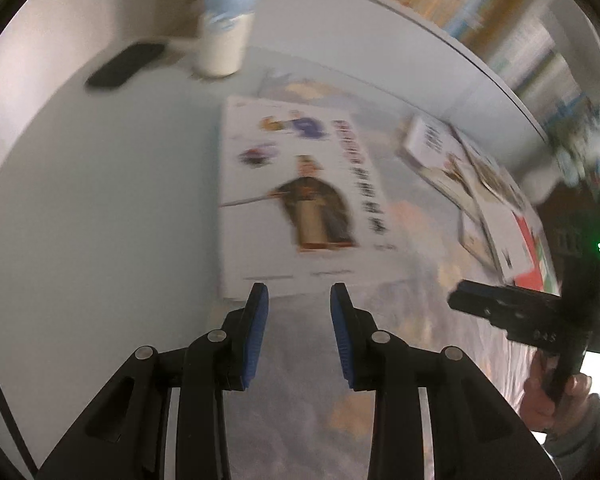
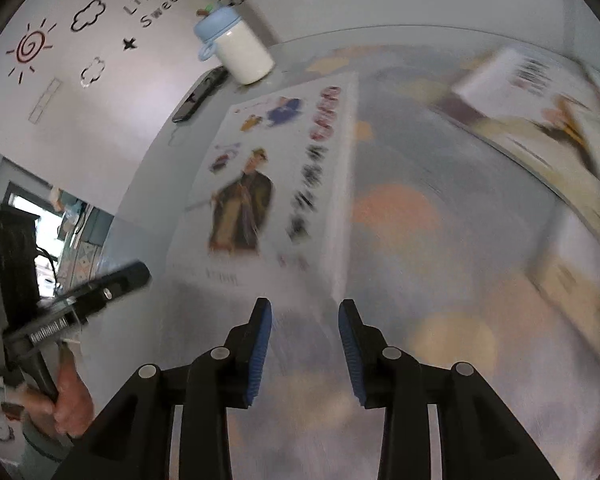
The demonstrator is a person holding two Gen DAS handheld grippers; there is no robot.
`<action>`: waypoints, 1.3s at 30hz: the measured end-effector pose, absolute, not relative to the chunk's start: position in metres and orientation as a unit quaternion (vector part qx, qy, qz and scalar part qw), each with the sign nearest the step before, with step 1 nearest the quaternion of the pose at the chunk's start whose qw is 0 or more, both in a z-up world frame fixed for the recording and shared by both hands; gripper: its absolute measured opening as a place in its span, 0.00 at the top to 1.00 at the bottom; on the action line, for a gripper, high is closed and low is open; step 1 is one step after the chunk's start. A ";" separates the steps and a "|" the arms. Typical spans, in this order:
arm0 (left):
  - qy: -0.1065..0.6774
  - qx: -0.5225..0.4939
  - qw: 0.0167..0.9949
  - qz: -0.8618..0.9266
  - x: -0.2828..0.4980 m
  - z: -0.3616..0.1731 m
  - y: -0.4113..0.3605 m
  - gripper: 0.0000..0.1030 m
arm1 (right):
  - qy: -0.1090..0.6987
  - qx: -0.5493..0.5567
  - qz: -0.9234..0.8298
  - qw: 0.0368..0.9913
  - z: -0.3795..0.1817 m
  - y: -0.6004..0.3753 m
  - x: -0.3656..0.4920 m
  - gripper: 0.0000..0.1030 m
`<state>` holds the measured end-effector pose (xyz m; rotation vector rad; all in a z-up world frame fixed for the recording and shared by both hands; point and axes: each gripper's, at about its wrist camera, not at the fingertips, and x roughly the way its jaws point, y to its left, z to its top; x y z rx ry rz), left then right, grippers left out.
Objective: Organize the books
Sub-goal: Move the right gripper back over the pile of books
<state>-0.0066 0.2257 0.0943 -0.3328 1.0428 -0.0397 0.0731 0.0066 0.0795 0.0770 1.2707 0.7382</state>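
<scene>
Both claws [image 1: 299,292] [image 2: 305,307] agape, angled tableward.

I see soft, even indoor light with pale glare on the table [image 1: 80,208], heavy motion blur smearing the white book [image 1: 296,200] and the books right of it, sharp gripper fingers [image 2: 262,344] near me, and fisheye bending with dark corners.

Left tool [image 1: 299,294] parted, empty, just short of white book [image 1: 296,204].
</scene>
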 end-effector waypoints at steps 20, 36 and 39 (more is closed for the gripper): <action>0.485 -0.006 0.856 -0.180 0.015 0.160 -0.073 0.71 | 0.502 0.166 0.120 0.840 0.149 -0.334 -0.036 0.43; 0.506 -0.065 0.851 -0.124 0.121 0.155 -0.125 0.71 | 0.494 0.145 0.163 0.841 0.147 -0.395 0.067 0.43; 0.510 -0.075 0.850 -0.111 0.156 0.146 -0.113 0.71 | 0.483 0.144 0.168 0.847 0.149 -0.383 0.108 0.43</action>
